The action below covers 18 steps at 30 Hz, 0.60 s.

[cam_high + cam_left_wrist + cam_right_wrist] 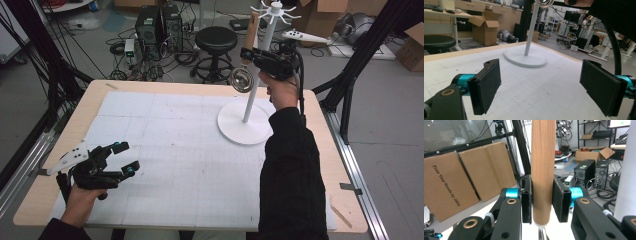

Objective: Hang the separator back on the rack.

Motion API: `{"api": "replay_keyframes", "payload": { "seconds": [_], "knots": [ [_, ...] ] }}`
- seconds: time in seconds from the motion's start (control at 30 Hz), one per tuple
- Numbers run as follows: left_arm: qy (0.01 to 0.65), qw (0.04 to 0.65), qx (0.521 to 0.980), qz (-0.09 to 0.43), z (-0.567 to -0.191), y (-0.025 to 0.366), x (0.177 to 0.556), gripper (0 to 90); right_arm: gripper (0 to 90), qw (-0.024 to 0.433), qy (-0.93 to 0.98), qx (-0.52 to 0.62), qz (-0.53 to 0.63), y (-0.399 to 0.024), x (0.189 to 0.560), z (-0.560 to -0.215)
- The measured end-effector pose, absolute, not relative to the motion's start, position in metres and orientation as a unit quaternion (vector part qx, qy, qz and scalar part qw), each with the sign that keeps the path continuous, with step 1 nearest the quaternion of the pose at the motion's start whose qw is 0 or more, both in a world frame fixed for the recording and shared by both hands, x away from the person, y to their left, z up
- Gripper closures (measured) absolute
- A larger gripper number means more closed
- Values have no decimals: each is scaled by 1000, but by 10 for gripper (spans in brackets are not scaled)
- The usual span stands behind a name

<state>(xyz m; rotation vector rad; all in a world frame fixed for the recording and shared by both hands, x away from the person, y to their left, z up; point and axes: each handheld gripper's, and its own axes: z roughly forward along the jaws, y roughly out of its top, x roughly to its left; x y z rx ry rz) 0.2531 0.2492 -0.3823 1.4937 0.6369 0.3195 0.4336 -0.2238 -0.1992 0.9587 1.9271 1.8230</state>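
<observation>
Right gripper (248,54) clamped on the wooden handle (543,170) of a ladle, metal bowl (242,80) hanging down, held high just beside the white rack's pole (252,95) at far right. Likely hanging it: lift the handle end toward a top hook (292,16), keep it upright, approach slowly. Pole is close; room opens leftward. Left gripper (125,157) rests near left, jaws apart, empty.
</observation>
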Motion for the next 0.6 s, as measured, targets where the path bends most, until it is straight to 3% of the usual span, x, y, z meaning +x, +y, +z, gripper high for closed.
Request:
{"api": "replay_keyframes", "payload": {
  "seconds": [0.5,0.6],
  "knots": [
    [284,676,666,141,-383,249,253,176,700,177,665,349,636,-231,427,-205],
    [284,675,666,142,-383,249,254,176,512,178,660,359,635,-235,422,-211]
  ]
}}
